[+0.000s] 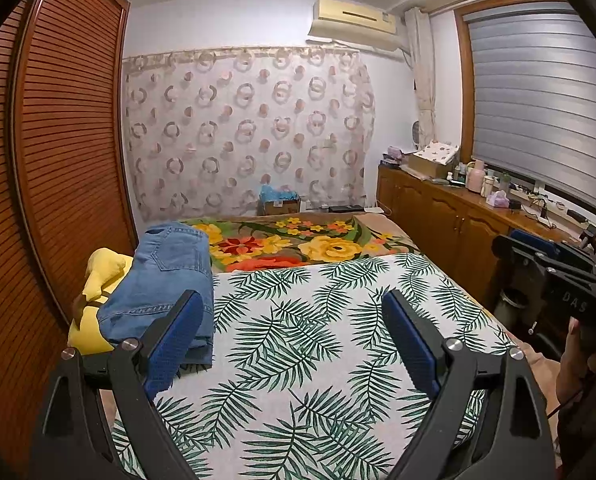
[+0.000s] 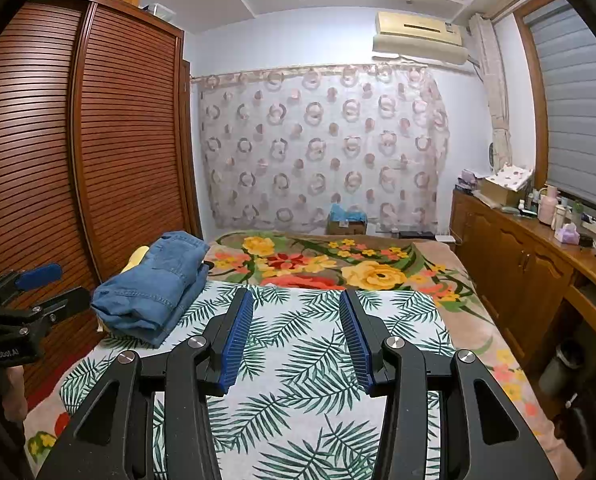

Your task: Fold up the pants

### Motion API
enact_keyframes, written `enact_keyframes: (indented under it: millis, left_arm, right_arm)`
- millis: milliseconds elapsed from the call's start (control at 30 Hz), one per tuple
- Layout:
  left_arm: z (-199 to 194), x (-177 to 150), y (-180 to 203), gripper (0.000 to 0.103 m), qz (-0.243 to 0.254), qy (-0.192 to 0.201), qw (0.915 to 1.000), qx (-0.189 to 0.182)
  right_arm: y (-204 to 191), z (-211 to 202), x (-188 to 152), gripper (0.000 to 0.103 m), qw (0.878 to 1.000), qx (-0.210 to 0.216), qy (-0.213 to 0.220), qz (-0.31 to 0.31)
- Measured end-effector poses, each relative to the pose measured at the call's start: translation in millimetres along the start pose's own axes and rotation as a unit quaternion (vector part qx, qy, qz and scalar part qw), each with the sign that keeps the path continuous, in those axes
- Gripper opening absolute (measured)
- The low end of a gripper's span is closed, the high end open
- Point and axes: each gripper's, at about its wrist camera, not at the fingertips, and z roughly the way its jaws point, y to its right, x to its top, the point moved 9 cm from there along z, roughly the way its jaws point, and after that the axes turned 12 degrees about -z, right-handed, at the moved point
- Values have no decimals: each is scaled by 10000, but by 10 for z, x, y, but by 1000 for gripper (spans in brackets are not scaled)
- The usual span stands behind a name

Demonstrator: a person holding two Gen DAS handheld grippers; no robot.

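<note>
A: Item, jeans [image 2: 153, 292]: where do they lie, and at what step?

B: Folded in a stack at the bed's left edge, against a yellow cushion [image 1: 97, 280]; folding looks done. You need only tidy or withdraw.

A: Item, grippers?

B: Your left gripper [image 1: 293, 332] gapes wide, holding nothing; your right gripper [image 2: 295, 336] stands partly open, empty, above the leaf-print sheet [image 2: 298, 400]

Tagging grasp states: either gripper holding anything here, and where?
Nothing held. Left gripper and right gripper both have jaws open over the leaf-print sheet; folded jeans lie untouched.
</note>
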Motion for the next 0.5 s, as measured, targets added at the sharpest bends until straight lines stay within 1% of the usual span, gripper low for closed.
enact_keyframes:
  millis: [500]
  left_arm:
    - [5,-10,12,91,14,15,10000,-2]
  right_arm:
    - [7,-5,14,47,10000,31,35,-69]
